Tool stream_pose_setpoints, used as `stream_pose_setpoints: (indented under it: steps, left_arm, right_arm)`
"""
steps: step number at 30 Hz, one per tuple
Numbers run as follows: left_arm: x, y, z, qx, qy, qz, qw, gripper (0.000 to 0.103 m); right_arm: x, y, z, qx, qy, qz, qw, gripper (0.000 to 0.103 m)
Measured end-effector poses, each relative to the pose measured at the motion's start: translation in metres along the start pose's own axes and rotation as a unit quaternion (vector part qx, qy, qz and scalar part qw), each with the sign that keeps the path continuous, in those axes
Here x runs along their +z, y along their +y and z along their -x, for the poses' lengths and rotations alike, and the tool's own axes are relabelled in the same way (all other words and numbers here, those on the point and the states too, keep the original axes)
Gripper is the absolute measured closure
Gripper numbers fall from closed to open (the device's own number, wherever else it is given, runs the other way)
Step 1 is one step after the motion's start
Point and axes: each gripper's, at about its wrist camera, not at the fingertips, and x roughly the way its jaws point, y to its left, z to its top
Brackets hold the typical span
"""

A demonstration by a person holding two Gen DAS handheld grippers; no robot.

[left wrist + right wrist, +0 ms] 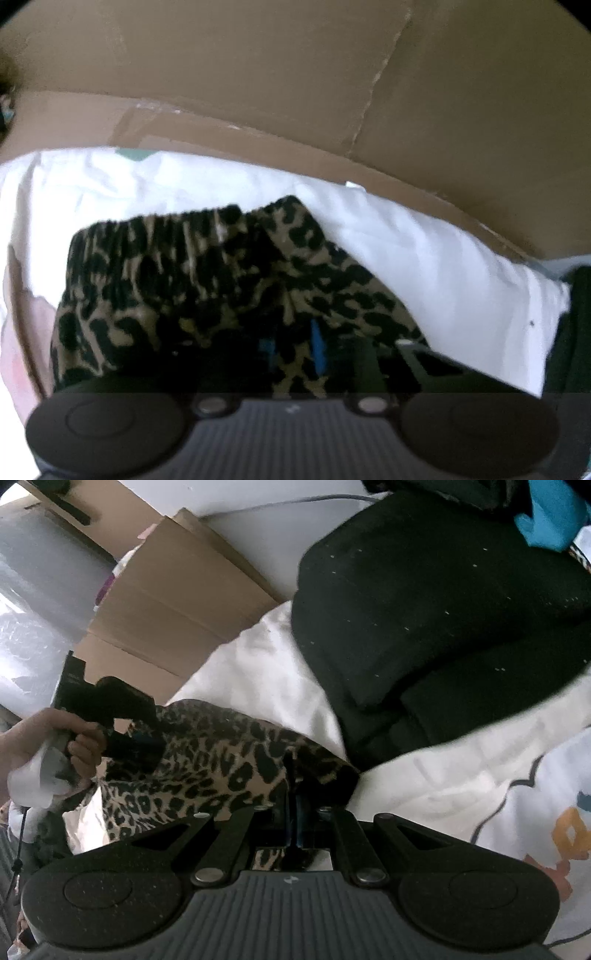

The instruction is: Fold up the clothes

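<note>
The leopard-print garment [221,760] lies on the white bedsheet [266,672], near the edge by the cardboard boxes [173,602]. The right gripper [295,797] is clenched on one corner; the left gripper [295,347] pinches the cloth at the opposite side. A fold seems in hand; next, both carry their edges across together.

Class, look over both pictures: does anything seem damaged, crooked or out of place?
Yes. The cardboard behind the white sheet has a ragged crease or tear running down it, so it looks damaged. The leopard-print garment lies bunched, not yet folded.
</note>
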Motion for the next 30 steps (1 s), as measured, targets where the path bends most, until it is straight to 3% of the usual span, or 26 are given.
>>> stream_pose_setpoints:
  steps: [5,9,16,30]
  left_arm:
    - [-0.001,0.014,0.009,-0.026,0.005,0.029,0.9992,0.101]
    - [-0.002,0.015,0.033,-0.055,-0.022,0.033,0.9977,0.102]
    - [0.004,0.003,0.057,-0.086,-0.033,0.026,0.9954,0.102]
    - [0.013,-0.02,0.013,-0.095,-0.021,0.04,0.9945,0.102]
  right_arm:
    - [0.0,-0.001,-0.005,-0.01,-0.003,-0.011,1.0,0.093]
    - [0.0,-0.006,-0.01,-0.017,-0.002,-0.022,1.0,0.101]
    - [-0.004,-0.007,-0.001,-0.023,-0.02,-0.018,0.999,0.103]
    - [-0.006,-0.016,0.002,-0.035,-0.02,-0.014,0.999,0.103]
